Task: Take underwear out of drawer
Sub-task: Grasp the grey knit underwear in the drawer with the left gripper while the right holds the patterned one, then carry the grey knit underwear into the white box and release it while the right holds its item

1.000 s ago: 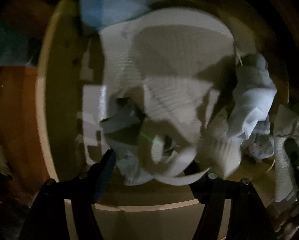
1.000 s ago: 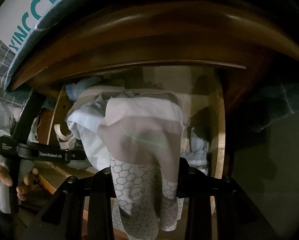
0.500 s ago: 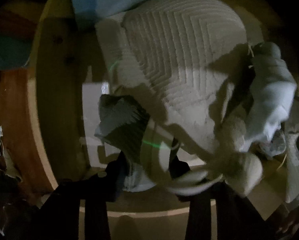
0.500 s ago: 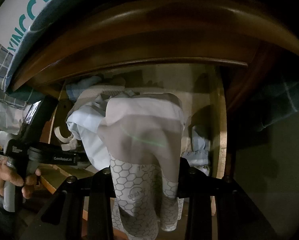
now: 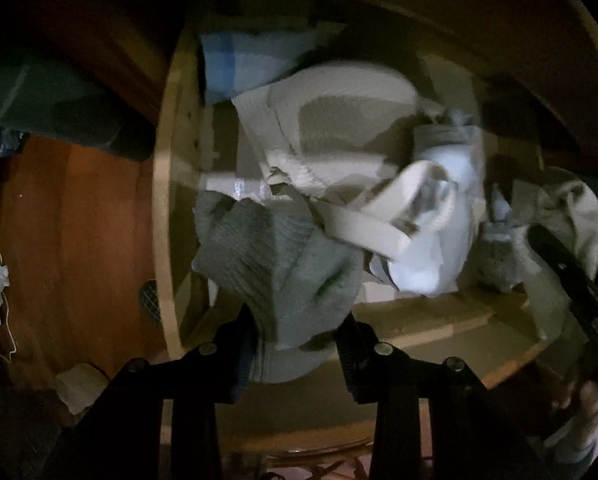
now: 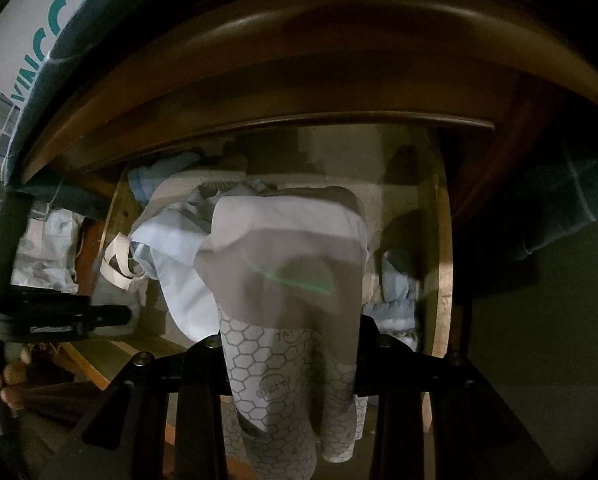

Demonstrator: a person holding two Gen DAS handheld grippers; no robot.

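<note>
Clamping a grey ribbed garment (image 5: 283, 280) over the drawer (image 5: 167, 216), the left gripper (image 5: 299, 340) matches the right gripper (image 6: 289, 344), closed on hexagon-print underwear (image 6: 283, 280) at the near edge.

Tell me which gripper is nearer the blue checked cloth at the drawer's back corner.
Left. The left gripper, shut on a grey knit garment, sits on the blue checked cloth side of the drawer. The right gripper, clamping hexagon-print underwear, is farther across.
</note>
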